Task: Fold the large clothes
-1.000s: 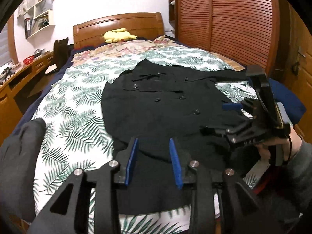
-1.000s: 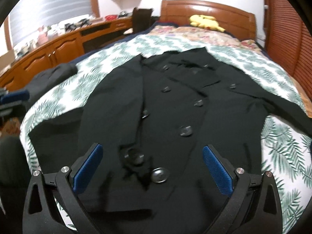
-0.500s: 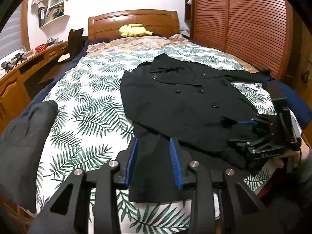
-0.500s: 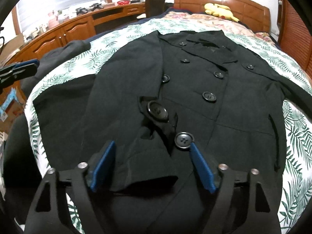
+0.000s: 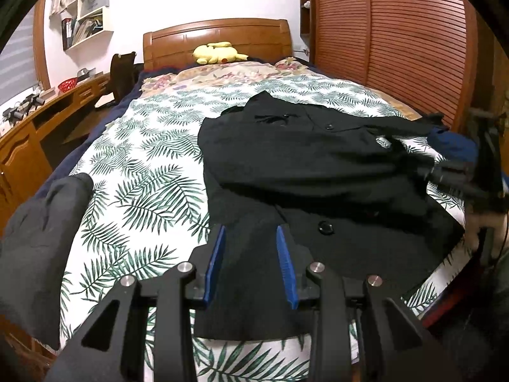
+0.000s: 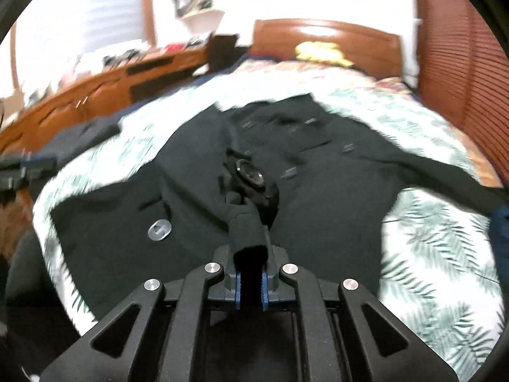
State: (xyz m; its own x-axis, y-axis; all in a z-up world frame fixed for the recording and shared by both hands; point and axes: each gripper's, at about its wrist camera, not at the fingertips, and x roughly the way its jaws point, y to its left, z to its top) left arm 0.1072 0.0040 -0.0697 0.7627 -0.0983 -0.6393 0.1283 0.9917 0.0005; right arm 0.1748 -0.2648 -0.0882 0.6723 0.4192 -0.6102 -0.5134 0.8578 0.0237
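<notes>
A black buttoned coat (image 5: 302,172) lies spread on the bed over a palm-leaf sheet (image 5: 140,165). It also shows in the right wrist view (image 6: 334,184). My left gripper (image 5: 251,264) is open and empty above the coat's near hem, which passes under its blue fingers (image 5: 213,261). My right gripper (image 6: 251,289) is shut on a bunched fold of the coat (image 6: 246,226) near a large button and lifts it. In the left wrist view the right gripper (image 5: 458,175) is a blur at the coat's right edge.
A grey garment (image 5: 41,248) lies on the bed's near left corner. A yellow plush toy (image 5: 218,52) sits by the wooden headboard (image 5: 216,36). A wooden desk (image 5: 28,140) runs along the left. A slatted wardrobe (image 5: 391,38) stands on the right. Something blue (image 5: 451,146) lies at the bed's right edge.
My right gripper has closed on the coat's fold and pulled it up and across. The coat's side now lies folded over the front. The left gripper stayed open near the hem.
</notes>
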